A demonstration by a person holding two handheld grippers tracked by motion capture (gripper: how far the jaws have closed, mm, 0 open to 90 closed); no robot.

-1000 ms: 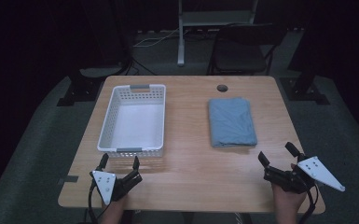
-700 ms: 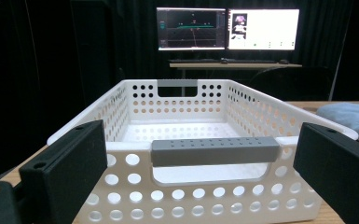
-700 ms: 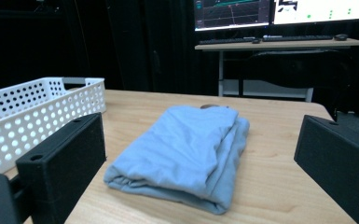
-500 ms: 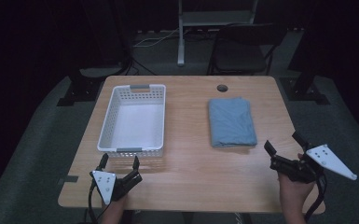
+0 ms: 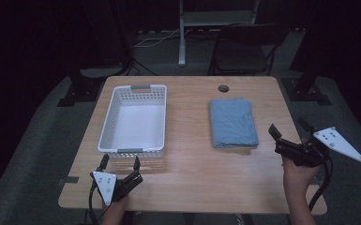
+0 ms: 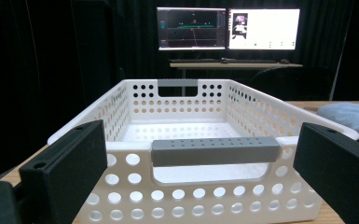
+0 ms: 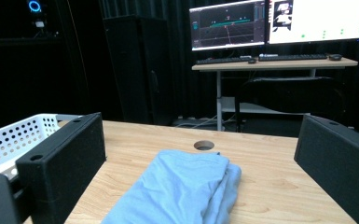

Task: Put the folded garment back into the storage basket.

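We've barely started: our right claw (image 5: 290, 131) sits wide open with the folded light-blue cloth (image 5: 232, 122) untouched just ahead of it, left claw (image 5: 120, 162) also wide, facing the empty white perforated plastic basket (image 5: 109, 125).

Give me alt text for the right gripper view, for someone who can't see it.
A folded blue cloth lies on a wooden table, straight ahead between the right gripper's two open black jaws. Just behind the cloth is a round hole in the tabletop, and a corner of a white perforated basket shows at left. Two lit monitors stand in the dark background.
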